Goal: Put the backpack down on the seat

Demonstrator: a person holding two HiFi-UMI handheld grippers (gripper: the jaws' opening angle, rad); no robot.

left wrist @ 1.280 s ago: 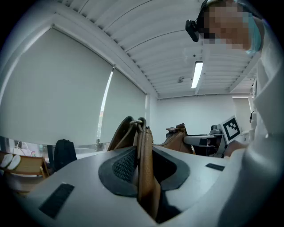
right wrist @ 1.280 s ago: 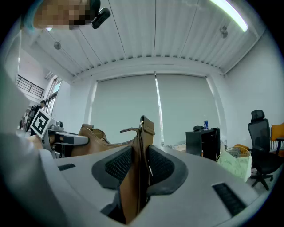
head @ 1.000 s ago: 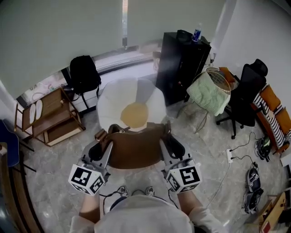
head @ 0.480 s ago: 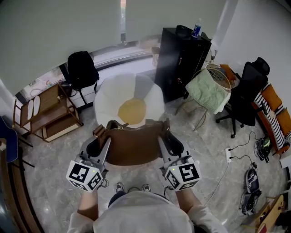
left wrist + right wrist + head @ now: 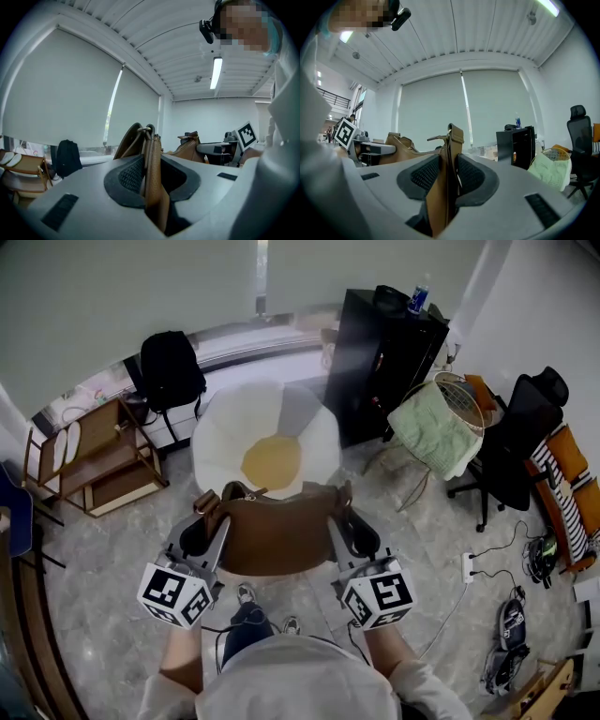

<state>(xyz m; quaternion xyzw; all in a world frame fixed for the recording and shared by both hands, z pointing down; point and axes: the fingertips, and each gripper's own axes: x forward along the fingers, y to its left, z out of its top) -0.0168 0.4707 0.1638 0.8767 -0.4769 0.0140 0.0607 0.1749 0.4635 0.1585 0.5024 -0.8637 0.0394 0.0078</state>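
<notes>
A brown leather backpack (image 5: 279,538) hangs in the air between my two grippers, just in front of a white petal-shaped seat (image 5: 217,442) with a yellow cushion (image 5: 272,461). My left gripper (image 5: 208,531) is shut on the bag's left edge, the brown leather (image 5: 152,180) pinched between its pads. My right gripper (image 5: 345,527) is shut on the right edge, a strap with a metal ring (image 5: 449,154) clamped between its pads. The bag's bottom is hidden behind my arms.
A black cabinet (image 5: 389,362) stands right of the seat, with a laundry rack and green cloth (image 5: 436,432) beside it. A wooden shelf (image 5: 94,465) and a black backpack (image 5: 171,371) stand at the left. An office chair (image 5: 520,437) and floor cables (image 5: 487,559) lie to the right.
The view has shifted slightly as the person steps; the brown backpack stays held between both grippers, a little closer to the seat. A foot now shows beneath the bag.
</notes>
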